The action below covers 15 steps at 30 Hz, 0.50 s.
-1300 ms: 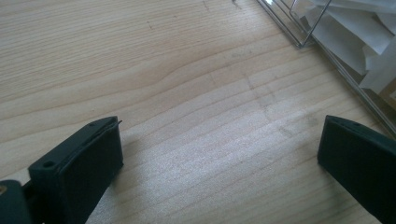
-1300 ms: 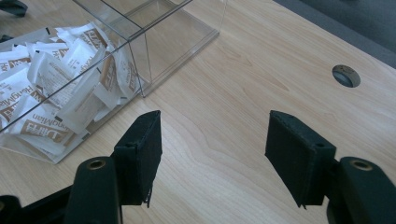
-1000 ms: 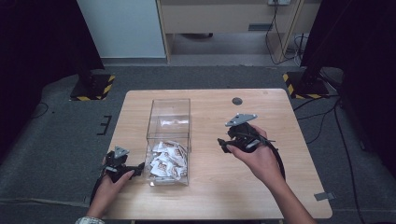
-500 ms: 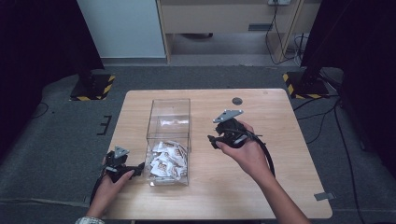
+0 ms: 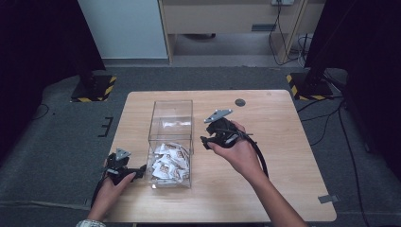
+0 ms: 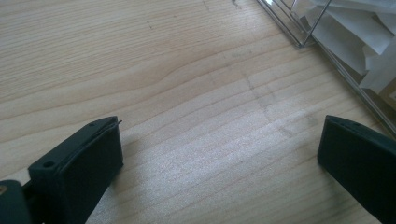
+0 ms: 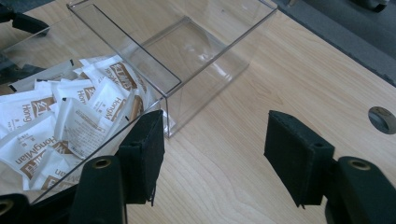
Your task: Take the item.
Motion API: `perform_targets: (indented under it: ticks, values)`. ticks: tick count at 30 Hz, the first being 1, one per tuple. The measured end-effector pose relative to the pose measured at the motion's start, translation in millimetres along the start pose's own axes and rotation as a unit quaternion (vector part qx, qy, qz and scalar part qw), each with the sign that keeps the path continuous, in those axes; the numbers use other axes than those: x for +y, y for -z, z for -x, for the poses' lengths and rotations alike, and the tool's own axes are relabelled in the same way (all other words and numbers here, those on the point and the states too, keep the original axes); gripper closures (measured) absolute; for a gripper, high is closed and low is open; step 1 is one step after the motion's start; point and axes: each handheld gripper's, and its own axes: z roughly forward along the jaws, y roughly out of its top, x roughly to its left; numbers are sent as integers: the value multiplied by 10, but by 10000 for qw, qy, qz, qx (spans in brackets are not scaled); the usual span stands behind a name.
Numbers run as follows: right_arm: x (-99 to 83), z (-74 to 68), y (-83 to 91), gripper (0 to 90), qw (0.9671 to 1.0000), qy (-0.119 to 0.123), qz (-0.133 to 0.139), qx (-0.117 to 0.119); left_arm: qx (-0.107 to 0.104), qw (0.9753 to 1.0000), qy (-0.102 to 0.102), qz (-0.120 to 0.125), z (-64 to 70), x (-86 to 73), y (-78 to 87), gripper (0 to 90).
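Right gripper point(image 5: 207, 141): jaws apart, empty, at 3 o'clock of the clear two-compartment plastic box point(image 5: 170, 142).
Left gripper point(image 5: 140, 171): jaws wide, empty, at 9 o'clock.
White printed sachets point(image 5: 168, 161): heaped in the near compartment.
Risk: a jaw catching the wall would shove the light box.

Light wooden table point(image 5: 288, 142); small dark round grommet point(image 5: 240, 102) near its far edge. Grey carpet floor point(image 5: 56, 137) around. Yellow-black striped stand bases point(image 5: 94, 88) off both far corners. Pale cabinet point(image 5: 222, 19) beyond.
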Motion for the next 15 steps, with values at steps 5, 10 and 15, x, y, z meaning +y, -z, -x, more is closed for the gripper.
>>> perform_targets:
  ticks: [5, 10, 15]
  values:
    - [33, -55, -75, 419, 9999, 61, 0, 99, 0, 10000, 0, 0, 0, 0, 0, 0]
    - [87, -100, -120, 452, 9998, 117, -5, 165, 0, 10000, 1, 1, 0, 0, 0, 0]
    - [160, -150, -115, 495, 9995, 175, 90, 227, 0, 10000, 2, 0, 0, 0, 0, 0]
